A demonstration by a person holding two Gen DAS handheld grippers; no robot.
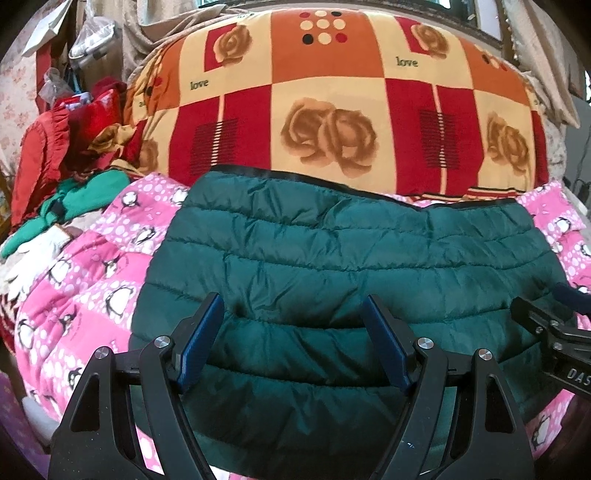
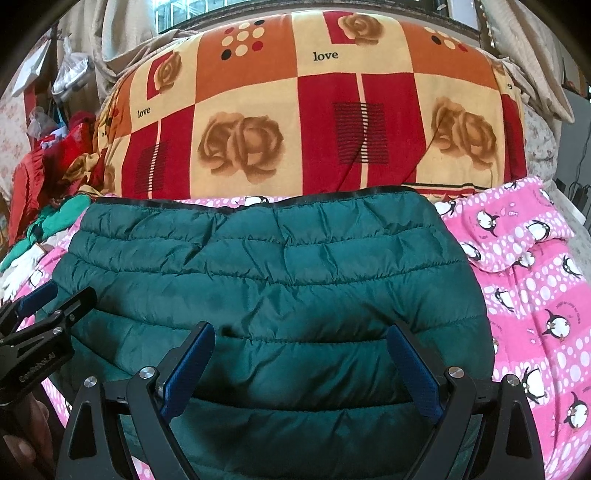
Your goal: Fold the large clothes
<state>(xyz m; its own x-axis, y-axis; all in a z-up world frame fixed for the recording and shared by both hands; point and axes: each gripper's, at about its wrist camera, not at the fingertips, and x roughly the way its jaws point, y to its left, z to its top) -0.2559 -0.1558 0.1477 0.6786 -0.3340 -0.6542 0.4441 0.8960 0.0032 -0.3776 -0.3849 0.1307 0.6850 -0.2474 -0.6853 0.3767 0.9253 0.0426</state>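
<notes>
A dark green quilted puffer jacket (image 1: 332,258) (image 2: 266,266) lies flat on a pink penguin-print blanket (image 1: 85,288) (image 2: 535,295), its black-trimmed edge at the far side. My left gripper (image 1: 291,306) hovers open over the jacket's near part, with only fabric seen between the blue pads. Beside it, my right gripper (image 2: 301,336) is open above the same jacket, holding nothing. Each gripper shows at the edge of the other's view: the right gripper (image 1: 543,314) at the right, the left gripper (image 2: 55,295) at the left.
A large bedcover (image 1: 332,103) (image 2: 314,110) with red, orange and cream squares and roses bulges behind the jacket. Red and green clothes (image 1: 66,162) are piled at the far left. Curtains (image 2: 122,33) hang at the back. A hand (image 2: 22,443) shows at the lower left.
</notes>
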